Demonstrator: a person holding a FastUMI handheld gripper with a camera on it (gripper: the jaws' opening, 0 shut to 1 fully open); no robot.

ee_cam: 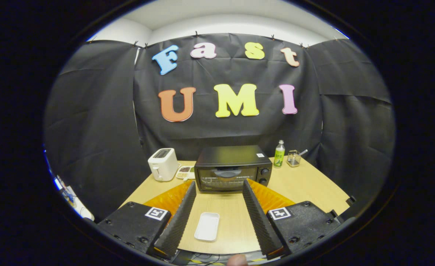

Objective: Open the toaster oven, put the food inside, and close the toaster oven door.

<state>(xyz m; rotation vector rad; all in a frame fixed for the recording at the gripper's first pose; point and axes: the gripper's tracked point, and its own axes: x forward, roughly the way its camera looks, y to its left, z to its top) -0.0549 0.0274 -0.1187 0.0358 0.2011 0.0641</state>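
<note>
A black toaster oven stands on the wooden table beyond my fingertips, its glass door shut and two knobs on its right side. A white rectangular tray lies flat on the table between my two fingers, closer to the left one; I see nothing on it. My gripper is open, held above the table, with nothing between the fingers. A small dish of food sits just left of the oven.
A white toaster stands left of the oven. A green bottle and a small wire basket stand to the oven's right at the back. Bare table lies right of the oven.
</note>
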